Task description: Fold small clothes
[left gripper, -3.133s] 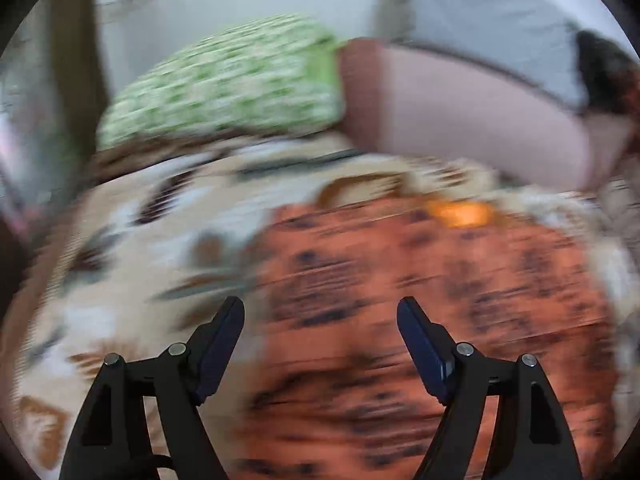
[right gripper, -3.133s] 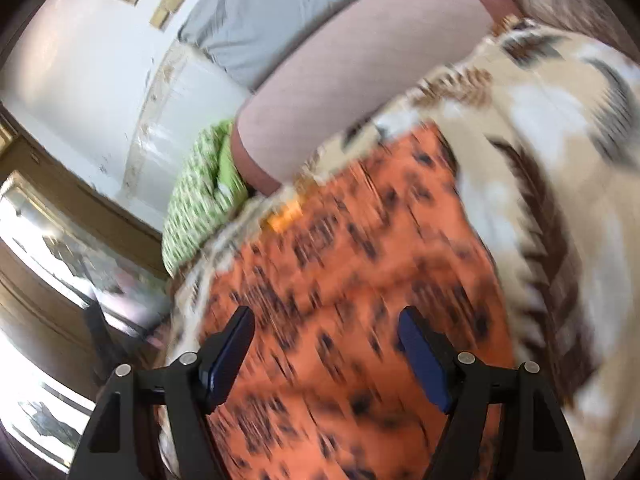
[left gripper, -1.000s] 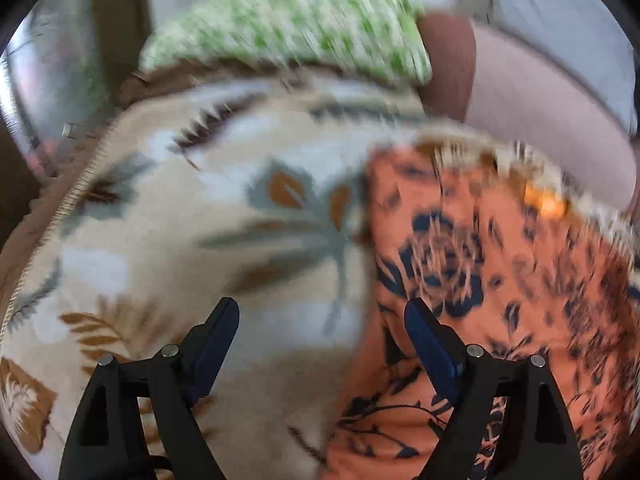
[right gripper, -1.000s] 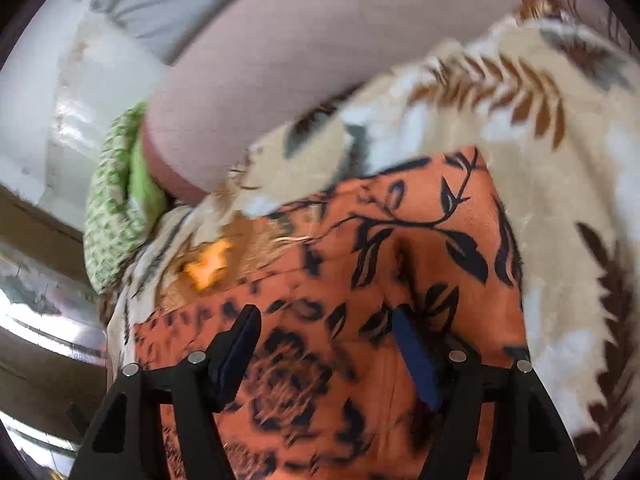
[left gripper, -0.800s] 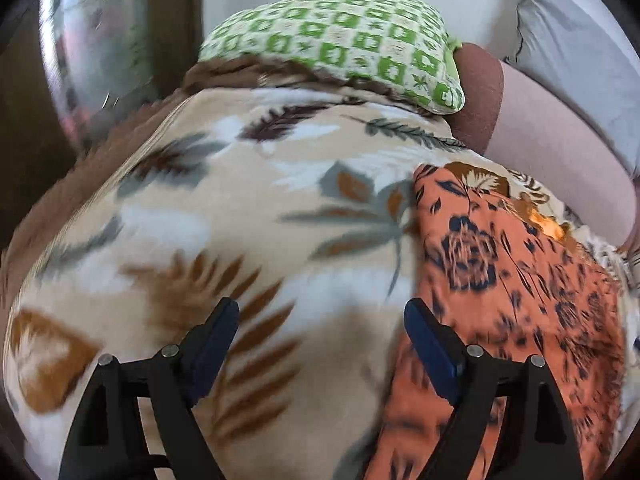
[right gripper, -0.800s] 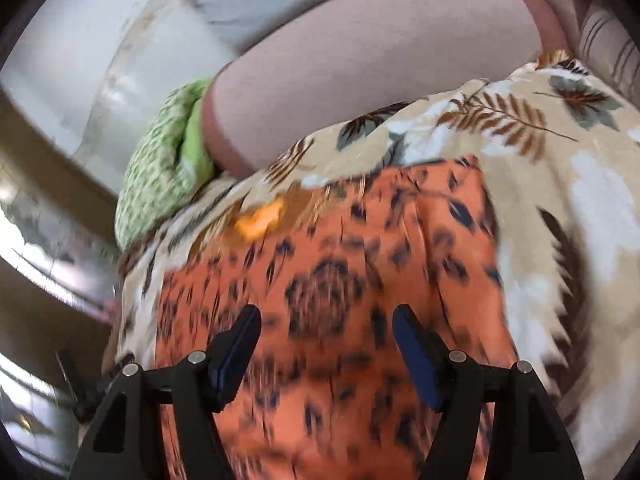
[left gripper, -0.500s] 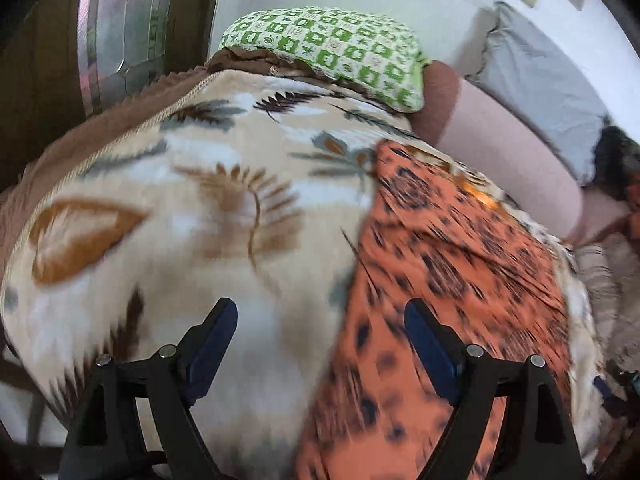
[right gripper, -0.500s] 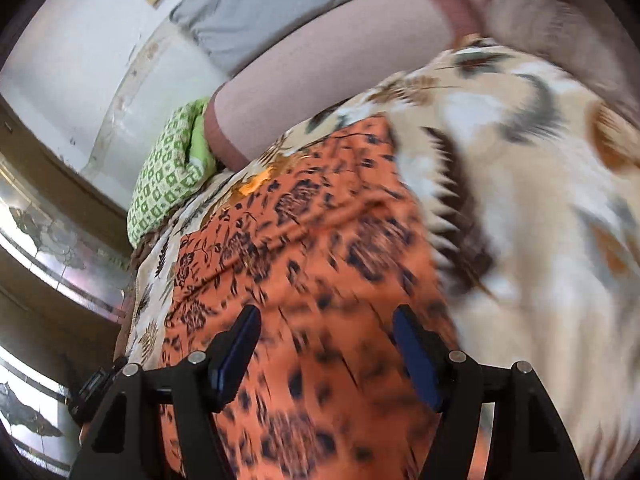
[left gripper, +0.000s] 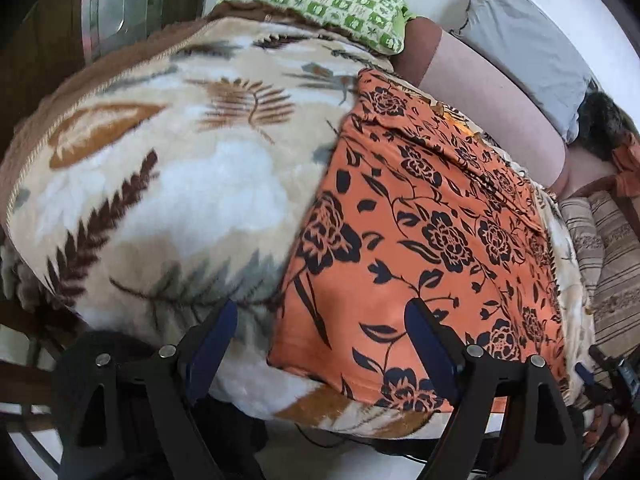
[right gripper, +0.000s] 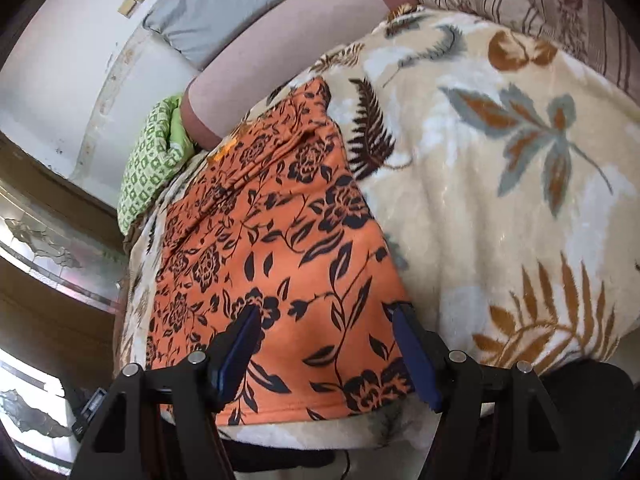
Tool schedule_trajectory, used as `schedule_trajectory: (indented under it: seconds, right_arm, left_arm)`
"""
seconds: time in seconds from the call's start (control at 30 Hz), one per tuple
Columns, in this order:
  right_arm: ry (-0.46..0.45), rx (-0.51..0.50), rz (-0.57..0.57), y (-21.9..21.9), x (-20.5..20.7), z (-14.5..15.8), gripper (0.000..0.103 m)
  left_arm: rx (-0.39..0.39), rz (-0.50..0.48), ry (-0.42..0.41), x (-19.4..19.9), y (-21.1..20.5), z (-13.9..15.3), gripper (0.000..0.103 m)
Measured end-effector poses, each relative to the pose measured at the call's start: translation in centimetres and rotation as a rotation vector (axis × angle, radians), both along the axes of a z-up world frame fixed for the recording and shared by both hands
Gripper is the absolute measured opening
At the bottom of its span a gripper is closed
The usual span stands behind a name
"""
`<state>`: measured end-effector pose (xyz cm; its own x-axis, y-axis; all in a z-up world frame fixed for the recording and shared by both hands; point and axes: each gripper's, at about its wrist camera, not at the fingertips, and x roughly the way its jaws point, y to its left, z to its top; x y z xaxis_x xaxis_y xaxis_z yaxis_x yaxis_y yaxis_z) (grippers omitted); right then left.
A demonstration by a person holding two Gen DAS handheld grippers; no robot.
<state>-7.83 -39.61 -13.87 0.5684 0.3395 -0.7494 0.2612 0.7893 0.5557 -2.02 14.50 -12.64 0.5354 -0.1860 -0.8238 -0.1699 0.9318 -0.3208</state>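
Both of my tongs hang spread over the near end of the orange cloth, pinching nothing.

I see the orange floral garment [left gripper: 432, 240] lying flat on the leaf-print blanket [left gripper: 180, 184]; my left gripper [left gripper: 320, 340] straddles its near left corner; my right gripper [right gripper: 326, 340] frames its near right corner; a green pillow [left gripper: 320, 0] sits beyond.

Orange garment [left gripper: 432, 240] with black floral print, spread flat, long, lying on a leaf-patterned blanket [left gripper: 180, 184]
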Motion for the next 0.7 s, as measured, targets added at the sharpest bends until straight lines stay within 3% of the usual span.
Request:
schedule_trajectory:
  seconds: [0.13, 0.27, 0.53, 0.7]
  right_arm:
    - [0.07, 0.007, 0.031, -1.0, 0.7, -1.4, 0.072]
    - [0.085, 0.016, 0.055, -0.8, 0.8, -2.2, 0.072]
    - [0.105, -0.016, 0.059, -0.1, 0.7, -3.1, 0.072]
    - [0.131, -0.012, 0.051, -0.1, 0.6, -3.8, 0.072]
  left_arm:
    - [-0.004, 0.01, 0.055, 0.1, 0.2, -1.8, 0.086]
    - [0.008, 0.02, 0.065, 0.0, 0.2, -2.2, 0.086]
    - [0.147, 0.018, 0.042, 0.5, -1.2, -1.1, 0.086]
    - [0.195, 0.002, 0.041, 0.7, -1.7, -1.0, 0.086]
